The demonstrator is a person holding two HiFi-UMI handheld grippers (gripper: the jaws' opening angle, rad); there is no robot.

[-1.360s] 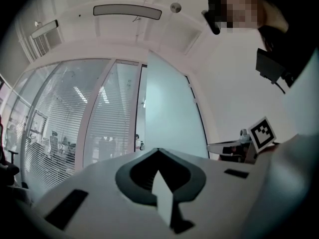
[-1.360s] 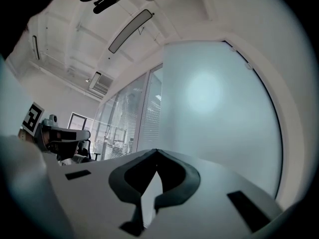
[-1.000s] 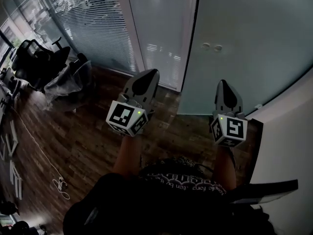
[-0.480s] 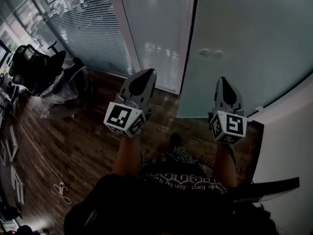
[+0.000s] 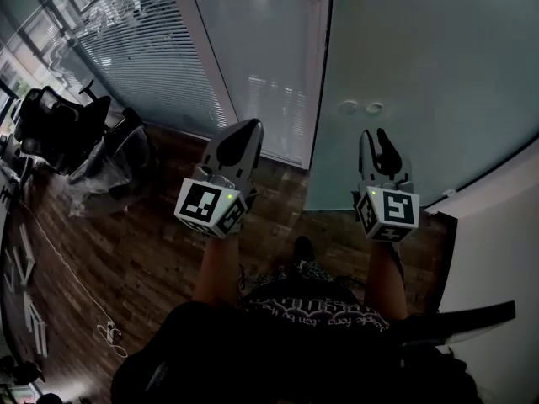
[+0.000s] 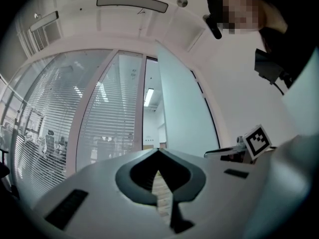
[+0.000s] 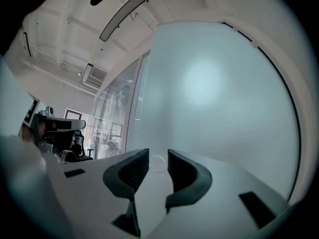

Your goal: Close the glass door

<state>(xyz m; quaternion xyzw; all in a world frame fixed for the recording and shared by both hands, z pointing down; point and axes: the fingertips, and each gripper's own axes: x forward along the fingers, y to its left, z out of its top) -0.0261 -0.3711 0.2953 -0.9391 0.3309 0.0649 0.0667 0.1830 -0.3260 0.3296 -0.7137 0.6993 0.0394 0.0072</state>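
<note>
Right tongs readied for the door

The pale frosted glass door [image 5: 421, 66] stands open at one o'clock. My right gripper [image 5: 374, 138] has just been parting its jaws, nothing between them, aimed at the small round fittings [image 5: 362, 107] for purchase. My left gripper [image 5: 249, 127], at eleven, is pinched closed and empty.

Straight ahead on the right, passage is blocked by the frosted glass door [image 5: 421, 66], on whose face two round fittings [image 5: 362, 108] are set. Only a narrow opening [image 6: 152, 118] is left between the door's left edge and the white-framed glass panel [image 5: 269, 57] beside it. The right side is closed off by a white wall [image 5: 497, 234]. To the left, the wooden floor [image 5: 160, 242] is left open up to the blind-covered glass wall [image 5: 143, 49], where room is taken by dark office chairs [image 5: 55, 124] and a plastic-wrapped chair [image 5: 114, 154]. A loose cable [image 5: 108, 333] is seen lying on the floor at lower left.
</note>
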